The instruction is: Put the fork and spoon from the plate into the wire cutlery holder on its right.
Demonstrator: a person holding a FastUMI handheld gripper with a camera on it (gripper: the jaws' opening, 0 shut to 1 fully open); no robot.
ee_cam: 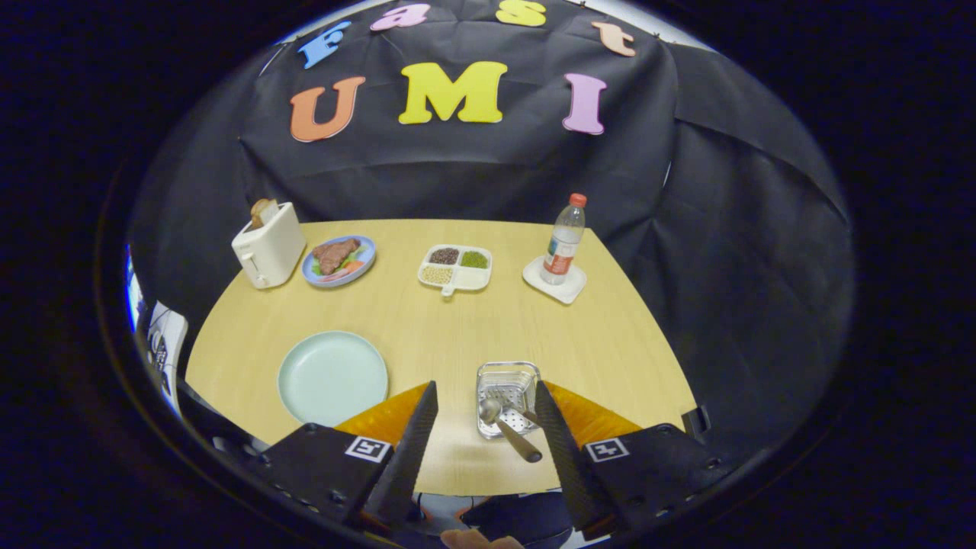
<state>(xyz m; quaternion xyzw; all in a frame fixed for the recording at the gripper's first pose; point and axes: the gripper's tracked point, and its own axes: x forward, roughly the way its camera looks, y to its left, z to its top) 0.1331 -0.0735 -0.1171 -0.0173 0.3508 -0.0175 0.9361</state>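
Observation:
The wire cutlery holder point(507, 381) stands on the wooden table near its front edge, between my fingers and nearer the right one. A spoon point(509, 435) leans in it, its handle sticking out toward me. A fork point(512, 402) rests in it beside the spoon, close to my right finger. Left of the holder, just past my left finger, lies the pale green plate point(332, 376). My gripper point(486, 386) is open above the table's front edge and holds nothing.
At the back of the table point(427, 320) stand a toaster point(267, 244) with bread, a blue plate of food point(338, 259), a divided dish of grains point(455, 268) and a water bottle point(564, 240) on a white coaster. A person's hand point(473, 540) is below the gripper.

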